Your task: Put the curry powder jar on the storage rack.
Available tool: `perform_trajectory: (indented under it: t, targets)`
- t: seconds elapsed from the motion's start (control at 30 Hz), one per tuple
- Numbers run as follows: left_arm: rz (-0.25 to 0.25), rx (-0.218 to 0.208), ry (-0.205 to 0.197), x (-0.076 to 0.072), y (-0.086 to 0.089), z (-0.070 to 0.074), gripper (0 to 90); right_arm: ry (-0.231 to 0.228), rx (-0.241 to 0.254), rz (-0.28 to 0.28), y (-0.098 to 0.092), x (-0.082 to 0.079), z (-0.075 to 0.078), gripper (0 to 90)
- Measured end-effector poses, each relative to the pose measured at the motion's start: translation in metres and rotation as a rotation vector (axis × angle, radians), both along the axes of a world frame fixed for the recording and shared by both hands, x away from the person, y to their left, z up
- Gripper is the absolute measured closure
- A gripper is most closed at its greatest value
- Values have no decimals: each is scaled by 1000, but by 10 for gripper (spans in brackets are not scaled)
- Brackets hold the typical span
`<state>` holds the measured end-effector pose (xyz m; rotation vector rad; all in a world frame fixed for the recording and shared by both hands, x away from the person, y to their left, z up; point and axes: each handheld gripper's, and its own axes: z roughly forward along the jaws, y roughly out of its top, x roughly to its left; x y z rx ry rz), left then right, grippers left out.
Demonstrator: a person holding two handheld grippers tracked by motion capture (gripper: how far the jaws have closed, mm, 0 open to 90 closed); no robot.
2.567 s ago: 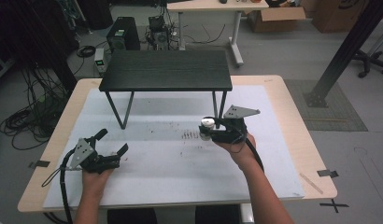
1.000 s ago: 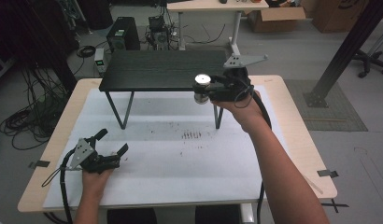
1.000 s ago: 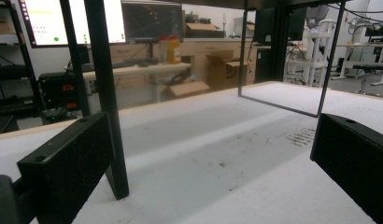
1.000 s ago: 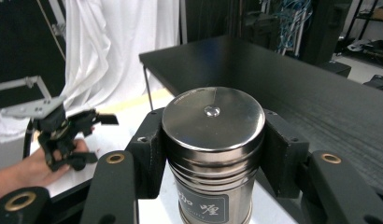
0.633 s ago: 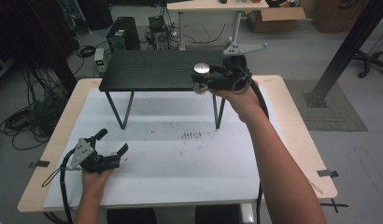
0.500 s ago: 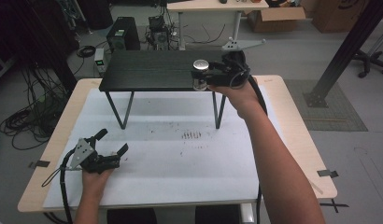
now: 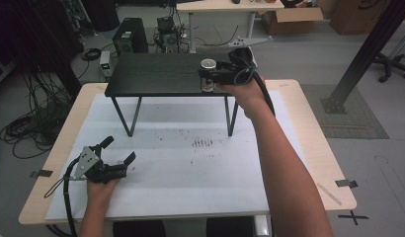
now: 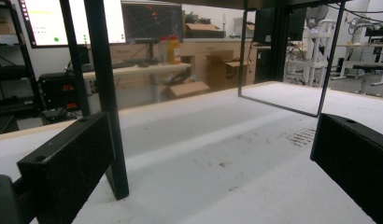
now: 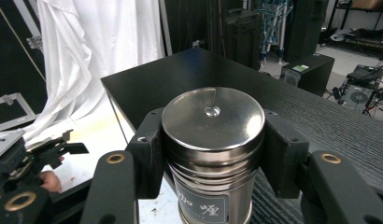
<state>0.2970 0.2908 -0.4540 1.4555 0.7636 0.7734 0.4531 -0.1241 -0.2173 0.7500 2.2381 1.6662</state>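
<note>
Nearest the person, the left tongs (image 7: 122, 164) are resting on the white tabletop (image 7: 190, 168) with their jaws standing wide apart and nothing between them; in the left gripper view the bare sheet is showing between the two black pads.

Farther out, the right tongs (image 7: 208, 76) are gripping a metal canister (image 9: 212, 154) by its upper body, one pad pressing on each side just below the shiny lid. The canister is standing upright at the near right part of the black shelf (image 7: 156, 74), close to its front edge; whether its base is touching the wood yet I cannot tell.

The step in hand appears to be setting the canister on the shelf. Doing it well probably means keeping it vertical, carrying it a little farther from the edge, lowering until the base is sitting flat, and only then easing the jaws apart, straight outward, so that neither pad is tipping it.
</note>
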Motion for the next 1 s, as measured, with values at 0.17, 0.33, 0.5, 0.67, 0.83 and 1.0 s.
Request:
perform_trajectory:
  t: [0.17, 0.33, 0.5, 0.67, 0.83, 1.0]
  targets:
    - [0, 1, 1, 0, 0, 0, 2, 6, -7, -21, 1, 8, -1, 482]
    - [1, -1, 0, 0, 0, 0, 2, 9, -19, -35, 3, 14, -3, 482]
    - [0, -1, 0, 0, 0, 0, 2, 9, -18, -56, 3, 19, -6, 482]
    - [0, -2, -1, 0, 0, 0, 2, 1, -22, -67, 4, 21, -7, 482]
    - [0, -2, -1, 0, 0, 0, 2, -12, -32, -74, 6, 21, -8, 482]
    - [0, -1, -1, 0, 0, 0, 2, -12, -45, -74, 8, 22, -9, 482]
